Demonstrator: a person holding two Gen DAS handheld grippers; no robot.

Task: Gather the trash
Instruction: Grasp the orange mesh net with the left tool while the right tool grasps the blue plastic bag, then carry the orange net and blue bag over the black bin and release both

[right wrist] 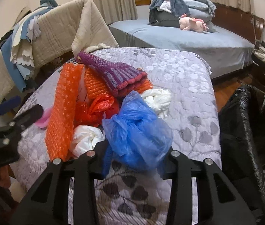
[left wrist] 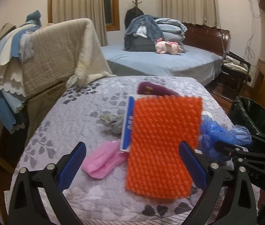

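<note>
Trash lies on the quilted bed (left wrist: 76,123). An orange bubble-wrap sheet (left wrist: 162,146) leans over a white-and-blue box (left wrist: 127,129), beside a pink bag (left wrist: 104,161). My left gripper (left wrist: 132,161) is open, its blue fingers (left wrist: 72,166) either side of the orange sheet's lower part. My right gripper (right wrist: 134,150) is shut on a crumpled blue plastic bag (right wrist: 138,129), which also shows in the left wrist view (left wrist: 218,133). In the right wrist view a red bag (right wrist: 100,110), white wads (right wrist: 87,138) and the orange sheet (right wrist: 63,116) lie nearby.
A bin with a black liner (right wrist: 248,131) stands right of the bed, also in the left wrist view (left wrist: 252,114). A purple knit hat (right wrist: 113,73) and grey cloth (left wrist: 111,121) lie on the quilt. A draped chair (left wrist: 57,56) stands left; another bed (left wrist: 160,61) is behind.
</note>
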